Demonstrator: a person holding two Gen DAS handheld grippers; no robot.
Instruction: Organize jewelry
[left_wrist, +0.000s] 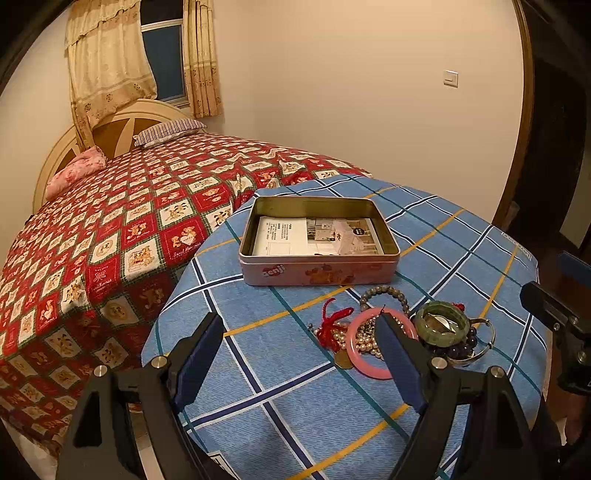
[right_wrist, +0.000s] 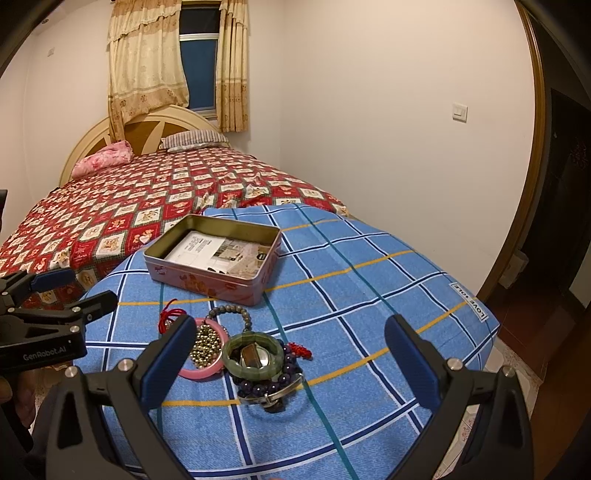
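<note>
Both grippers, left (left_wrist: 301, 354) and right (right_wrist: 291, 354), hover spread wide and empty over the jewelry pile (right_wrist: 243, 354), which sits just ahead between the right fingers. Best to pinch one bangle (right_wrist: 253, 354) cleanly and lift it straight to the tin (right_wrist: 218, 254) beyond. Soft blue checked cloth (right_wrist: 369, 295) underneath, bed (right_wrist: 129, 206) behind.

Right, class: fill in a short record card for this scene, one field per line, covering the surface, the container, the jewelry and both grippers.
surface: blue plaid cloth
container: open pink tin, printed paper inside, no jewelry visible in it
jewelry: heap in front of the tin, on the cloth
pieces: pink bangle, green bangle, grey bead bracelet, dark purple beads, red tassel
left gripper: jaws open, empty
right gripper: jaws open, empty
</note>
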